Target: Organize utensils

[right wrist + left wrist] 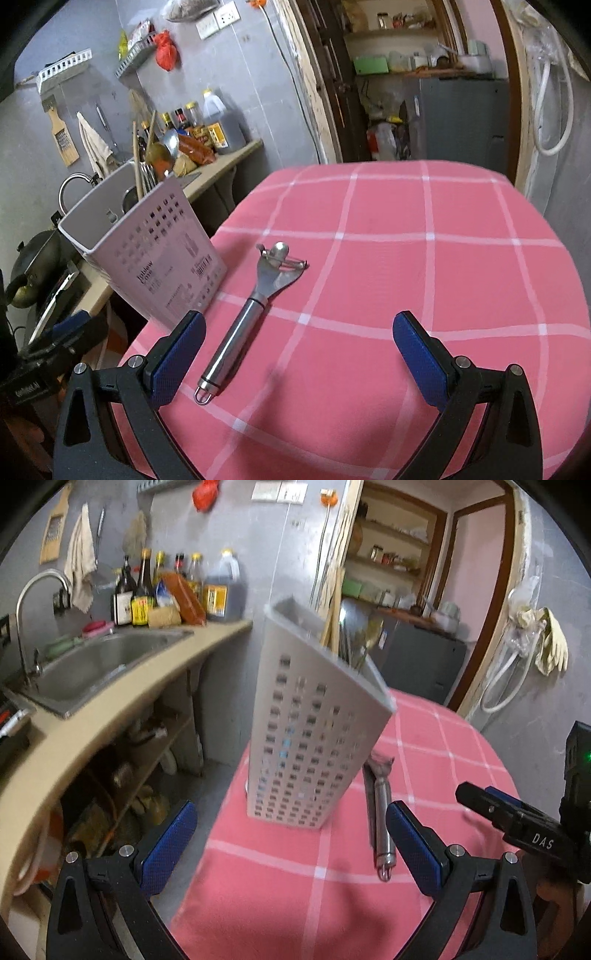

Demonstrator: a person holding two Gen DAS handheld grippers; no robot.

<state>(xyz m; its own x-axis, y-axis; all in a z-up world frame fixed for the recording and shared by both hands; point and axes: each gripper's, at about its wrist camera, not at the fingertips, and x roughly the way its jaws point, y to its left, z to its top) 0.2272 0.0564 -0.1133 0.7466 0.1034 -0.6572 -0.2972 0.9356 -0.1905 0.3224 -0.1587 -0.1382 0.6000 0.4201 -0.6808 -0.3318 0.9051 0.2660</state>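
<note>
A grey perforated utensil holder [306, 734] stands near the left edge of the pink checked table [295, 886]; it also shows in the right wrist view [162, 254]. Chopsticks and spoons [351, 635] stick out of it. A steel peeler [247, 317] lies flat on the cloth right of the holder; it also shows in the left wrist view [380, 812]. My left gripper [291, 845] is open and empty, just short of the holder. My right gripper [299, 354] is open and empty, with the peeler's handle near its left finger.
A counter with a steel sink [99, 664] and sauce bottles [177, 590] runs along the left, past the table edge. A doorway with shelves [406, 55] lies behind the table. A wok [33, 258] sits at far left.
</note>
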